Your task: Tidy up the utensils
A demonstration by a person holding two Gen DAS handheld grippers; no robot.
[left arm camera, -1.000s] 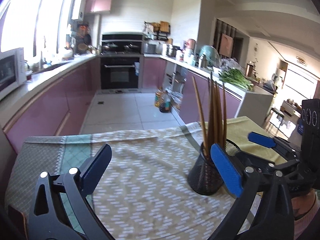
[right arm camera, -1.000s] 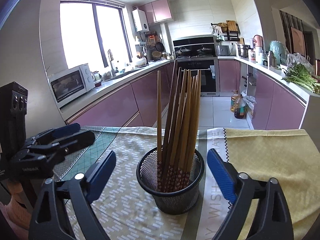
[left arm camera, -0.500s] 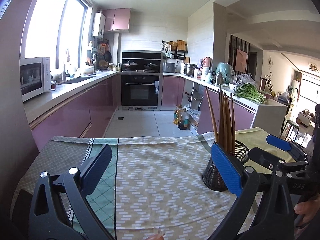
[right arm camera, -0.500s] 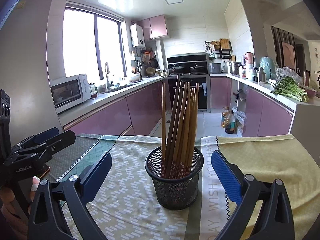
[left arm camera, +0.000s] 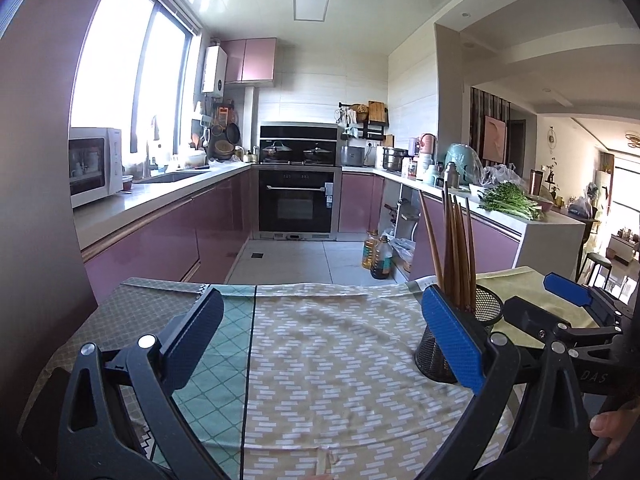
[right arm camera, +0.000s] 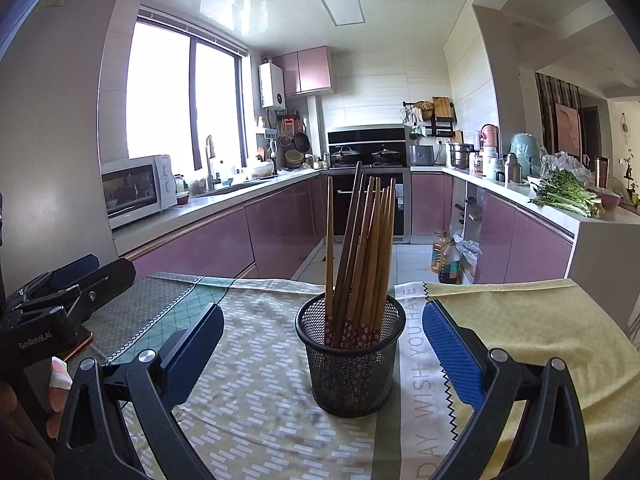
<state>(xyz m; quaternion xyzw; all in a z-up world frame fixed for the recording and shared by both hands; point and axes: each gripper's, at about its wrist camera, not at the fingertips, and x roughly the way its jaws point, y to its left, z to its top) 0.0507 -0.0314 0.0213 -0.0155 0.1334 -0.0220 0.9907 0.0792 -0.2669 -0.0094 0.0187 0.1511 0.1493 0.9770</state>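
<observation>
A black mesh cup [right arm camera: 350, 354] stands upright on the tablecloth, with several brown wooden chopsticks [right arm camera: 362, 248] standing in it. My right gripper [right arm camera: 320, 344] is open and empty, its jaws wide on either side of the cup and nearer the camera than it. My left gripper [left arm camera: 320, 340] is open and empty over bare cloth. In the left wrist view the cup [left arm camera: 484, 312] sits behind my right-hand pad, and the right gripper [left arm camera: 568, 312] shows at the far right. In the right wrist view the left gripper [right arm camera: 76, 284] shows at the far left.
The table wears a patterned cloth [left arm camera: 340, 360] with a green checked strip [left arm camera: 224, 352] on the left and a yellow cloth [right arm camera: 540, 328] on the right. Beyond the far table edge are the kitchen floor, purple cabinets [right arm camera: 224, 244] and oil bottles [left arm camera: 378, 254].
Both grippers have drawn back and tilted up, so the cup looks smaller and farther off. The left gripper has moved away from the cup. Both stay open.
</observation>
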